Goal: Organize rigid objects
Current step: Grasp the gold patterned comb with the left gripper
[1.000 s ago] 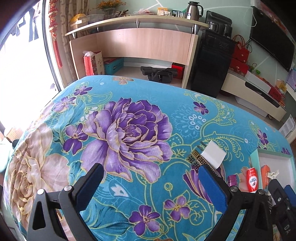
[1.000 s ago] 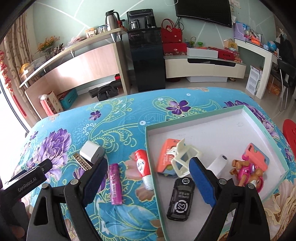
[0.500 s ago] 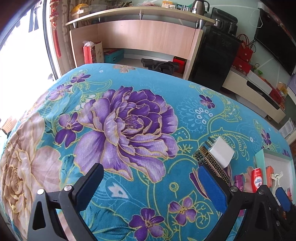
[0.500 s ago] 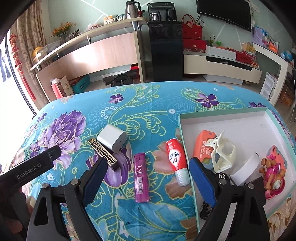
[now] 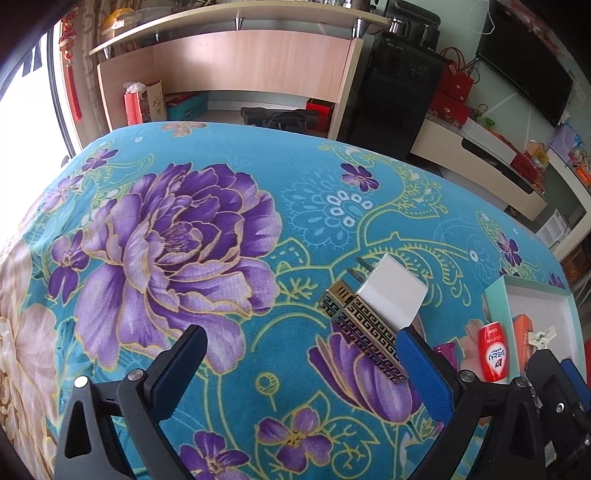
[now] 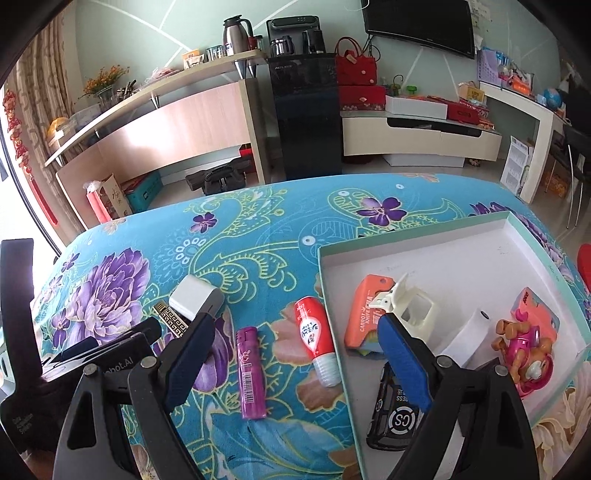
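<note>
Floral bedspread (image 6: 258, 229) under both your wide, empty grippers (image 5: 299, 365) (image 6: 295, 350); orange case (image 6: 364, 314) reads "CARROT KNIFE", its lower edge hidden.

Black tongs (image 6: 295, 354), blue pads (image 6: 404, 363), seemingly silver screws.

A teal floral cloth (image 5: 221, 314) covers the table. Behind it stand a long wooden counter (image 6: 177, 129), a tall black water dispenser (image 6: 304, 110) and a dark wall television (image 6: 417, 26). A steel thermos jug (image 6: 236, 31) stands on the counter.
</note>
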Demonstrator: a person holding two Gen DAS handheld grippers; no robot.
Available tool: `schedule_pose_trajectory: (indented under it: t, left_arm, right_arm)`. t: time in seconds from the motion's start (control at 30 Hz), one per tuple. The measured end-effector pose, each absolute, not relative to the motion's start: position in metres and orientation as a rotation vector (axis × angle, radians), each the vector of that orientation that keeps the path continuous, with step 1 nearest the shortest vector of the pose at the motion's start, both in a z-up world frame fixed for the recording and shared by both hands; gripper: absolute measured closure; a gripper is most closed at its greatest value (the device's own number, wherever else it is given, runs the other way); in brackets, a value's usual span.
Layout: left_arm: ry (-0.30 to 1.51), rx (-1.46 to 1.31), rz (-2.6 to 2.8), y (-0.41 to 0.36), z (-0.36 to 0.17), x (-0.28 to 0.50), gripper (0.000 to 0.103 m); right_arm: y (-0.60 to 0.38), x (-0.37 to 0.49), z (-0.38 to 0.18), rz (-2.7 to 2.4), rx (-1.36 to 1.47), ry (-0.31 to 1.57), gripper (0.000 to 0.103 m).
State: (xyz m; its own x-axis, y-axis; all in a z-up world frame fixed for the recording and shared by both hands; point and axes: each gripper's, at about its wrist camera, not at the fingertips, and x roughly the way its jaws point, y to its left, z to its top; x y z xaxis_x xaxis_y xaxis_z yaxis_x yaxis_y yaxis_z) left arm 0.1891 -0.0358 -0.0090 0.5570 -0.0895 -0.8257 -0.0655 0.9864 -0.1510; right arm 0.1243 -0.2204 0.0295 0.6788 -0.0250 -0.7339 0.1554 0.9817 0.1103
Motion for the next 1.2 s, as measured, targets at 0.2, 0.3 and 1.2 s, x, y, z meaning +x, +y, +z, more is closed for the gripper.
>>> schedule_pose_trajectory:
  t: [0.2, 0.3, 1.2]
  left_arm:
    - [0.995, -0.123, -0.028, -0.055, -0.019, 0.197, 0.000]
    - [0.999, -0.119, -0.025, -0.059, -0.023, 0.201, 0.000]
    - [0.974, -0.044, -0.136, -0.066, -0.017, 0.189, 0.080]
  right_arm:
    - [-0.226, 0.125, 0.028, -0.107, 0.184, 0.828, 0.013]
    - [-0.226, 0.125, 0.027, -0.104, 0.188, 0.830, 0.013]
    - [-0.229, 0.125, 0.026, -0.100, 0.201, 0.842, 0.013]
